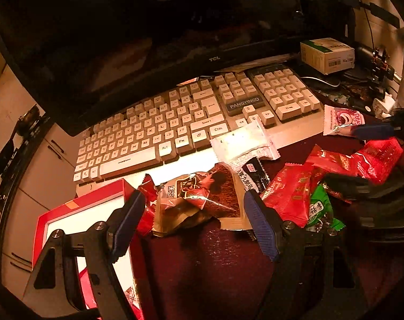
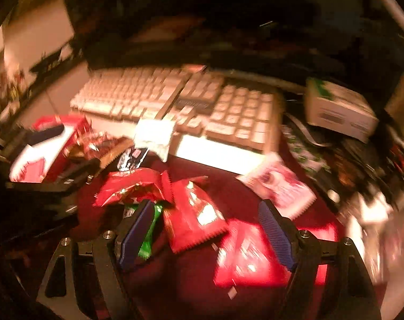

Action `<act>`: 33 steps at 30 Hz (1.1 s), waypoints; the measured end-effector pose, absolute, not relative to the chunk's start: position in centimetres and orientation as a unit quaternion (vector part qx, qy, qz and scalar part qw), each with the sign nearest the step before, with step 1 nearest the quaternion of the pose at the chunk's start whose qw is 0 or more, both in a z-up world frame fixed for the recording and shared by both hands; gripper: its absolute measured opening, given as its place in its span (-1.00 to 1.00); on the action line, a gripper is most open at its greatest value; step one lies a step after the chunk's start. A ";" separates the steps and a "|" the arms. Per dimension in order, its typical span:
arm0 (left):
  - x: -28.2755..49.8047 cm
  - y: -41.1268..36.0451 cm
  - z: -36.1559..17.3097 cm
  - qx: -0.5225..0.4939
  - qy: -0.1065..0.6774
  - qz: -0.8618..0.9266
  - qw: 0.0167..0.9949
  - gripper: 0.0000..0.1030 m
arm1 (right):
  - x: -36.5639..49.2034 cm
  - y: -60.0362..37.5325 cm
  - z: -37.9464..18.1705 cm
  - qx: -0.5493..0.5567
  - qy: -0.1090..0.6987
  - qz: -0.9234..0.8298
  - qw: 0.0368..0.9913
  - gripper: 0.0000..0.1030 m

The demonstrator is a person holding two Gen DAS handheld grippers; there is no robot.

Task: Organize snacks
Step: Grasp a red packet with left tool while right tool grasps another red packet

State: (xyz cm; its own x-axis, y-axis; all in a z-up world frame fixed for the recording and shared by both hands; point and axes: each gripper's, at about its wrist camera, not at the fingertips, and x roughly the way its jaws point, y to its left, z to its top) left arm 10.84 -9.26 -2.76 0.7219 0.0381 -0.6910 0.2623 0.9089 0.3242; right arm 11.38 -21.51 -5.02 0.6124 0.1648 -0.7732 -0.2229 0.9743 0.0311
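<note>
Several snack packets lie on a dark red desk mat (image 1: 202,266). My left gripper (image 1: 194,210) is open, its blue pads on either side of a crumpled brown jerky packet (image 1: 199,200). A red box with a white inside (image 1: 76,218) lies just left of it. A white packet (image 1: 242,144), red packets (image 1: 287,194), a green packet (image 1: 319,208) and a pink packet (image 1: 340,118) lie to the right. My right gripper (image 2: 207,226) is open above red packets (image 2: 194,213); this view is blurred. The pink packet (image 2: 279,186) lies beyond its right finger.
A white keyboard (image 1: 191,122) lies behind the snacks, under a dark TCL monitor (image 1: 122,40). A small white and green carton (image 1: 327,53) stands at the back right among cables. The desk's left edge drops off to white cabinets (image 1: 42,160).
</note>
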 end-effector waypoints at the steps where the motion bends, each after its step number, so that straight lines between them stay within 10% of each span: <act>1: 10.9 -9.2 -2.8 0.205 0.370 -0.065 0.904 0.49 | 12.1 -20.8 -5.6 -0.046 0.436 0.109 0.892 0.44; 13: 10.6 -10.6 -2.5 0.230 0.367 -0.071 0.899 0.49 | 12.7 -21.6 -7.5 -0.030 0.426 0.141 0.893 -0.23; 33: 14.4 -17.0 -4.1 0.203 0.407 -0.062 0.888 0.50 | 11.9 -30.5 -3.4 0.183 0.331 0.140 0.915 -0.24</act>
State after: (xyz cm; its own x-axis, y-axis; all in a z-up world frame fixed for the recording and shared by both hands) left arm 14.36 -16.99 -4.08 0.6612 0.0547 -0.7482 0.2762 0.9096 0.3105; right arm 11.86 -30.54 -3.44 0.7419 0.3783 -0.5536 -0.1357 0.8933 0.4286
